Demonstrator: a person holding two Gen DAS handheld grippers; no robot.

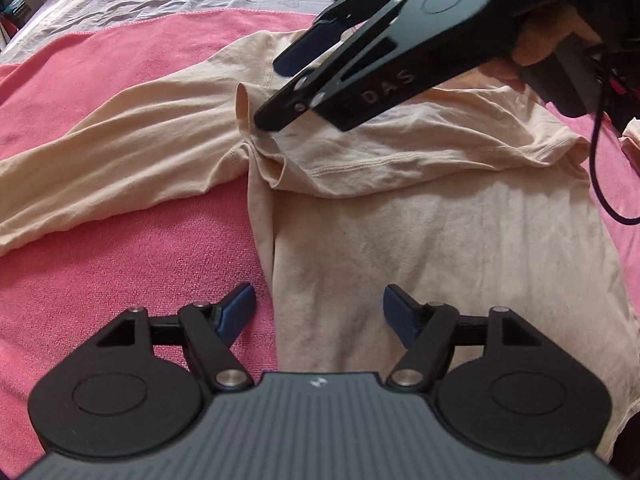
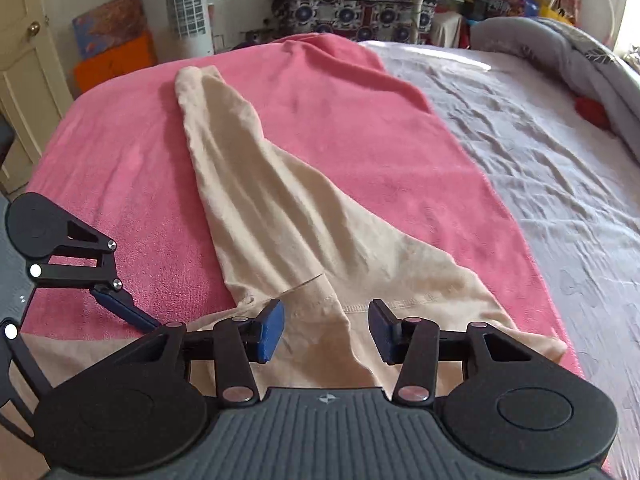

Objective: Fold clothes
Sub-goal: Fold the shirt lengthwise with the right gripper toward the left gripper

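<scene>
A beige long-sleeved shirt lies on a pink towel, its top part folded down over the body. One sleeve stretches out to the left. My left gripper hovers open over the shirt's left side edge with nothing between its pads. My right gripper, held by a hand, points down at the folded shoulder; its lower fingertip is at the cloth. In the right wrist view the right gripper is open above the hem seam, and the sleeve runs away across the towel. One left finger shows at the left.
The towel covers part of a bed with a wrinkled lilac sheet. A grey duvet is bunched at the far right. A black cable hangs from the right gripper. Cluttered furniture and a door stand beyond the bed.
</scene>
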